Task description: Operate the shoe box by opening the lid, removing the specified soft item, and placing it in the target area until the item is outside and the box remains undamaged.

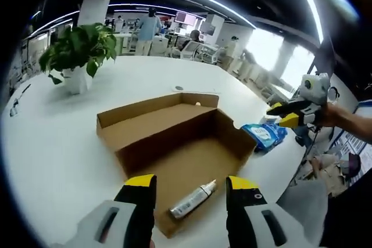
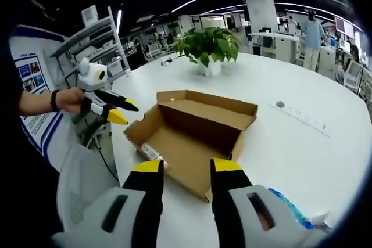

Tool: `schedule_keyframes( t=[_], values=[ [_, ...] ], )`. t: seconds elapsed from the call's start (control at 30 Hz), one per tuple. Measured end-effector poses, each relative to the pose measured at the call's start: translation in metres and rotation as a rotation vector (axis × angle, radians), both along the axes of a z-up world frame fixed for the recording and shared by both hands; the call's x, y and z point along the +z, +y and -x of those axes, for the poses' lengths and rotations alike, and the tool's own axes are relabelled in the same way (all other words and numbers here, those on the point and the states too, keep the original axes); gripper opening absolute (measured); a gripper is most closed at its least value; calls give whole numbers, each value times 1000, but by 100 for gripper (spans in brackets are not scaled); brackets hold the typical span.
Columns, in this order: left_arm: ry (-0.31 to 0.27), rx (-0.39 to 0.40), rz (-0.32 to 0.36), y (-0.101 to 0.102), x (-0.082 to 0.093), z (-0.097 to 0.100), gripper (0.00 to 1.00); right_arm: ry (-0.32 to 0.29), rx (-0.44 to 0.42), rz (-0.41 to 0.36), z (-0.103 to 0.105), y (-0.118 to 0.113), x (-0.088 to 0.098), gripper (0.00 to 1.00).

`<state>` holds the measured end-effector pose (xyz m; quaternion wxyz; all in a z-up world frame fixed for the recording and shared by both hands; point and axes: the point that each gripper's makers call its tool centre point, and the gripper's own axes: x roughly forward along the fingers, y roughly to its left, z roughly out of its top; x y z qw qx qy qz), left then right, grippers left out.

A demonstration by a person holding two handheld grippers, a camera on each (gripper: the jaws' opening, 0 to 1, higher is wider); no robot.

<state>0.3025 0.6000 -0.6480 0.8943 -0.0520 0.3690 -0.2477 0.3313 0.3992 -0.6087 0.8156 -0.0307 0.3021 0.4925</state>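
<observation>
One white counter carries an open cardboard shoe box, its lid folded back and standing up. Behind the box stands a potted plant. Inside the box, on its floor, lies a small tube-shaped bottle. A blue soft packet rests on the counter just beside the box. Left tool and right tool both hover with jaws spread, holding nothing.

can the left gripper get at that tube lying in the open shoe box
Probably yes: the left gripper is open just above the tube, the shoe box has its lid back, and nothing lies between them.
</observation>
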Motion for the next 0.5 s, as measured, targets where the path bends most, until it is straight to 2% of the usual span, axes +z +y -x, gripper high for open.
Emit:
schedule_keyframes(
  t=[0.1, 0.3, 0.5],
  values=[
    [9, -20, -21, -1, -6, -6, 49, -5, -15, -13, 4, -5, 3, 31],
    [32, -129, -125, -1, -22, -13, 49, 5, -60, -41, 11, -19, 8, 29],
    [60, -213, -166, -4, -38, -18, 49, 8, -87, -55, 24, -27, 9, 30]
  ],
)
